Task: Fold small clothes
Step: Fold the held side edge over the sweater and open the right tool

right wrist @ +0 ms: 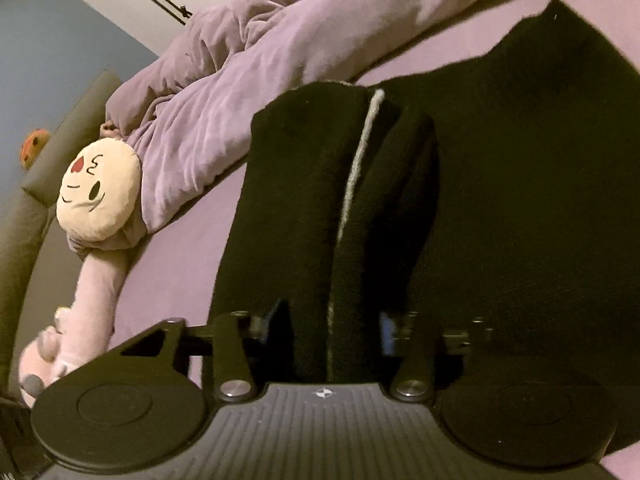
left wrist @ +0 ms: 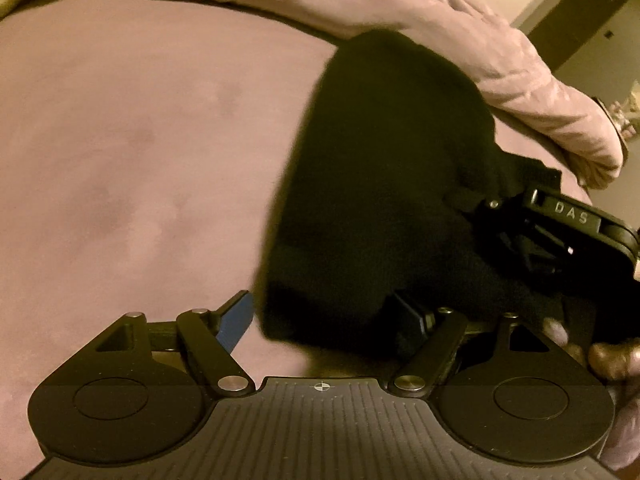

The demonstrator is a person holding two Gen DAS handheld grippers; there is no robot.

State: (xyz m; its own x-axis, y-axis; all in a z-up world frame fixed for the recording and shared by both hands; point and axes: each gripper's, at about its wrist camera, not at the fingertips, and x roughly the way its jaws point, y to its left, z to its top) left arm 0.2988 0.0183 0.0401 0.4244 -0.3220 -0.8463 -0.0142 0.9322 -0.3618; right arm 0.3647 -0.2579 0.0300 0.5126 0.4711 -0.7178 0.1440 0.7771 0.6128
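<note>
Closest to you, your left gripper (left wrist: 324,320) stands wide open, its blue-padded left finger (left wrist: 236,322) bare over the sheet. Its right finger is half buried behind the black fleece garment (left wrist: 380,184), so you cannot tell whether that pad touches cloth. Your right gripper (right wrist: 326,326) sits partly open with a thick fold of the same garment (right wrist: 312,208) between its fingers. Both pads are so dark against the fleece that you cannot tell whether they press it. A pale seam line (right wrist: 356,184) runs up the fold.

From the left camera, your right gripper's black body (left wrist: 568,232) enters at the right edge, its tips lost in the fabric, and your fingertips (left wrist: 608,356) show blurred at the edge.

The garment lies on a mauve bed sheet (left wrist: 120,140). Beyond it, a rumpled lilac duvet (right wrist: 248,80) crosses the bed. A cream round plush face (right wrist: 100,188) lies just beside it. A blue wall (right wrist: 52,52) stands farthest. Both grippers point steeply down.
</note>
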